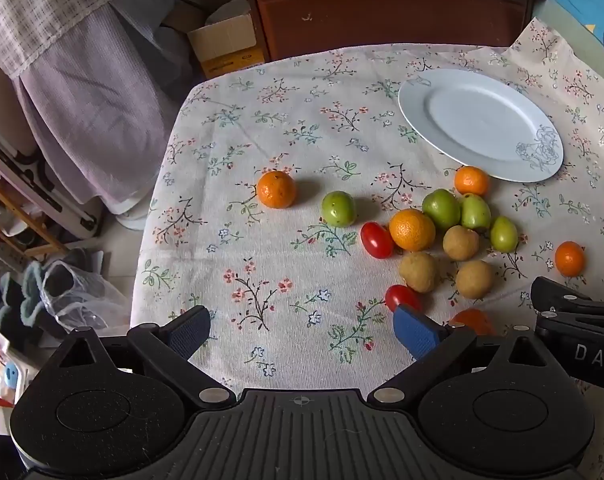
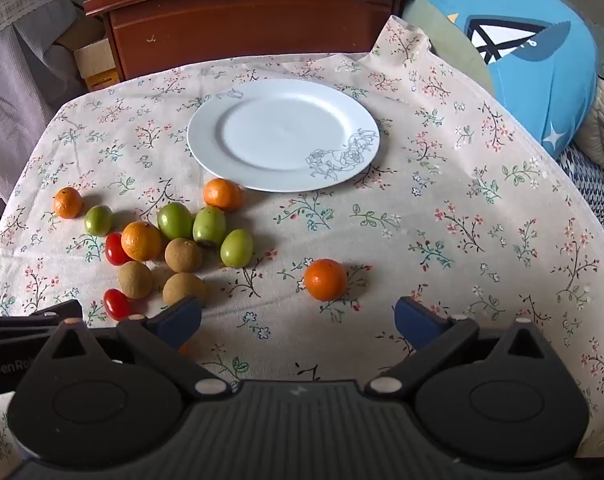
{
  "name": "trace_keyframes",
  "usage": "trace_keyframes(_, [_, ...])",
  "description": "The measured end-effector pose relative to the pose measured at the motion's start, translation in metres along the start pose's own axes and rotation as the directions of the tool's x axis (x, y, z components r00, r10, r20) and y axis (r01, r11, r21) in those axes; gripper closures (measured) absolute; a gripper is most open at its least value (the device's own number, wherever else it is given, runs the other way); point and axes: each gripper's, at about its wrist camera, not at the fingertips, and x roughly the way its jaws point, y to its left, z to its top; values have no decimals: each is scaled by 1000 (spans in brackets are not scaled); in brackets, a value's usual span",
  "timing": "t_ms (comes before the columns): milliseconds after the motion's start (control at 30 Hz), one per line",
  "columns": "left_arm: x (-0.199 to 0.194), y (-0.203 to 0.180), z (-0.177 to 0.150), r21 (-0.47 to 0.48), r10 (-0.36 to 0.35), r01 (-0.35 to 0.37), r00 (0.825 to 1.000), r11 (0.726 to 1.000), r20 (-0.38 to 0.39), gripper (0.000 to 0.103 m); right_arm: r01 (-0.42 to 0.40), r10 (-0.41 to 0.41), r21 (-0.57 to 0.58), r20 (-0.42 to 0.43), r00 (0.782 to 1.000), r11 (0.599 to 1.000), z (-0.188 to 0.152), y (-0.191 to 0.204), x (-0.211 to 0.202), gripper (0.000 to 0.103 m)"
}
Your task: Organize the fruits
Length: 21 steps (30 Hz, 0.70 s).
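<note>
An empty white plate (image 1: 479, 122) (image 2: 282, 134) lies at the back of a floral tablecloth. In front of it are several small oranges, green fruits, brown round fruits and red cherry tomatoes in a loose cluster (image 1: 445, 236) (image 2: 174, 244). One orange (image 1: 276, 189) sits apart at the left, another orange (image 2: 325, 279) apart at the right. My left gripper (image 1: 302, 330) is open and empty, near the table's front, its right finger beside a tomato (image 1: 401, 297). My right gripper (image 2: 298, 318) is open and empty, just in front of the lone right orange.
A brown wooden cabinet (image 1: 381, 4) stands behind the table. Hanging cloth (image 1: 82, 80), a cardboard box (image 1: 226, 44) and floor clutter lie off the table's left edge. A blue cushion (image 2: 533, 48) is at the right. The right gripper's body (image 1: 577, 332) shows at the left view's edge.
</note>
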Motion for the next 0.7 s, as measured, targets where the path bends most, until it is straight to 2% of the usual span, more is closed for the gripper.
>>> trace_keyframes(700, [-9,0,-3,7,-28,28,1000,1000,12,4,-18,19,-22,29,999,1000,0,-6,-9,1])
